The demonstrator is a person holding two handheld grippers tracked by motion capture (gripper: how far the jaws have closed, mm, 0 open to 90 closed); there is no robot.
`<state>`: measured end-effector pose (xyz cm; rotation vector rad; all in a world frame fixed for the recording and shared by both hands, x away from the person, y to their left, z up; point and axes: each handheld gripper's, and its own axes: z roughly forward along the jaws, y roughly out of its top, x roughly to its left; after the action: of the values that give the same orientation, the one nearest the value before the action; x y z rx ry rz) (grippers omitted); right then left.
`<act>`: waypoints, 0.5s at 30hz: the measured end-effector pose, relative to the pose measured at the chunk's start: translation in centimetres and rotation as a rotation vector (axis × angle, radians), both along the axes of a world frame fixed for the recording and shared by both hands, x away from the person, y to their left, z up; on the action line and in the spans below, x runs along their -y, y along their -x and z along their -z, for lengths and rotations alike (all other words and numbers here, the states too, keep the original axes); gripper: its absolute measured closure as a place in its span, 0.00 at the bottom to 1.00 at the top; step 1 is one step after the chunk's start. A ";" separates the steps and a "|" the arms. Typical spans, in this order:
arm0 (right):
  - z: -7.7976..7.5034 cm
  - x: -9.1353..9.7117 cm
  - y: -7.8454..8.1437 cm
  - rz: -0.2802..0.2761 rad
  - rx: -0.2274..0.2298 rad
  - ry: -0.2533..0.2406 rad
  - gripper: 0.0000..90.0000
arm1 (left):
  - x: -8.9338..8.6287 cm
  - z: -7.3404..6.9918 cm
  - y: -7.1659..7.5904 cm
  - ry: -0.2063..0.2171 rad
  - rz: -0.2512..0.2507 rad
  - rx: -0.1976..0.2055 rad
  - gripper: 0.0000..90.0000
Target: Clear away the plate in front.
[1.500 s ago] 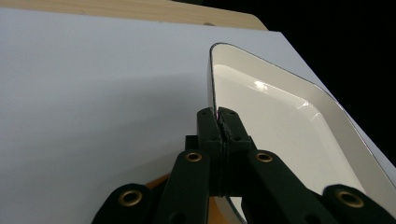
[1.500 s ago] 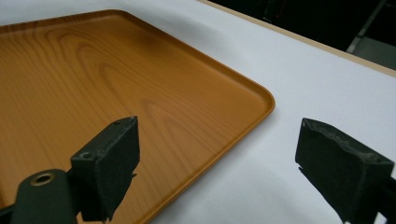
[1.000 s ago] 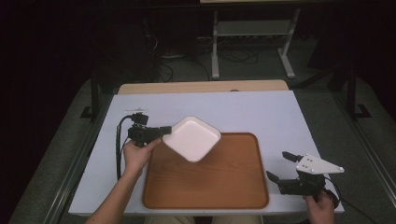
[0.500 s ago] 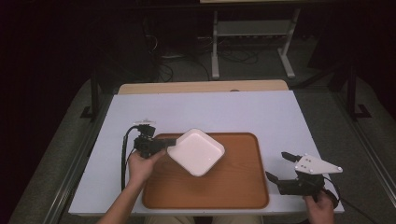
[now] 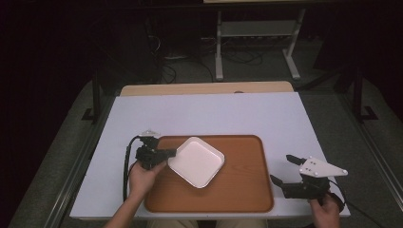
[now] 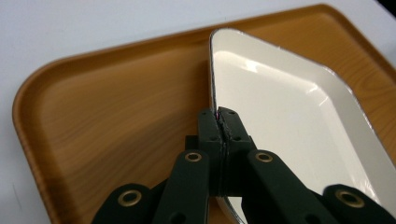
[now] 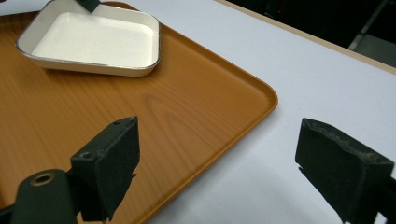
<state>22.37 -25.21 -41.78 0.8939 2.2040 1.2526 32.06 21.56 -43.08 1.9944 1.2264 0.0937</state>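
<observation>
Now white dish point(image 5: 196, 161) cornerwise on tray point(image 5: 247, 190), long axis diagonal.

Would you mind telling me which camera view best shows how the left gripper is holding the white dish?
The left gripper view: the left gripper has its jaws pinched shut on the rim of the white dish. The high view shows the grip small, over the wooden tray. The right gripper view shows the dish whole, with just the jaw tip at its far edge.
</observation>
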 end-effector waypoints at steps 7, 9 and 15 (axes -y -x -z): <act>0.0 0.0 -0.1 0.001 -0.003 0.007 0.14 | 0.2 0.6 1.2 -0.058 -0.006 0.005 0.98; 0.0 0.0 -0.1 0.002 -0.003 0.008 0.14 | 0.2 0.8 1.4 -0.080 0.000 0.005 0.97; 0.1 0.1 -0.1 0.011 -0.006 0.010 0.14 | 0.6 0.9 2.6 -0.161 -0.001 0.057 0.94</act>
<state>22.48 -25.27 -41.85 0.9057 2.2047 1.2343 29.50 20.96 -43.94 2.1142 1.2165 0.2557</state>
